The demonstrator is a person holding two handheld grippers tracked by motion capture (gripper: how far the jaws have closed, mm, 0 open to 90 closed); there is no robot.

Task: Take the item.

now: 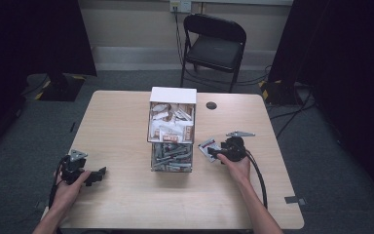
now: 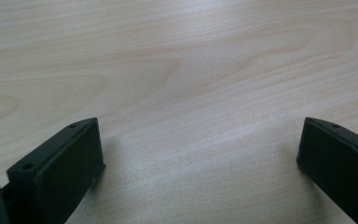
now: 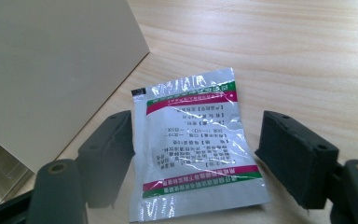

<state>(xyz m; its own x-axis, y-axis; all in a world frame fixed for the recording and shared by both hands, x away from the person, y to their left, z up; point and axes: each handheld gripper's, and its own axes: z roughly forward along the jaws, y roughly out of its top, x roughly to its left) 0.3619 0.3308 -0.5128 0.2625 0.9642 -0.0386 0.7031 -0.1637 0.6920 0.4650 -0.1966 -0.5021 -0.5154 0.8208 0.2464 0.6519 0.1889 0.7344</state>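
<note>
Overhead, the right gripper (image 1: 213,152) lies beside the box (image 1: 172,127), over a sachet (image 1: 206,147); the left gripper (image 1: 97,174) rests apart on the tabletop (image 1: 121,126). Left fingers (image 2: 56,170) stand wide over bare wood. Right fingers (image 3: 109,149) are spread, the sachet (image 3: 196,140) lying flat between them, unpressed.

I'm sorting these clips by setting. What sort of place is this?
Probably a lab or studio set up for recording, not a home: a bare wooden table on grey carpet, a folding chair against the wall, dark curtains at both sides, and cables across the floor.
</note>
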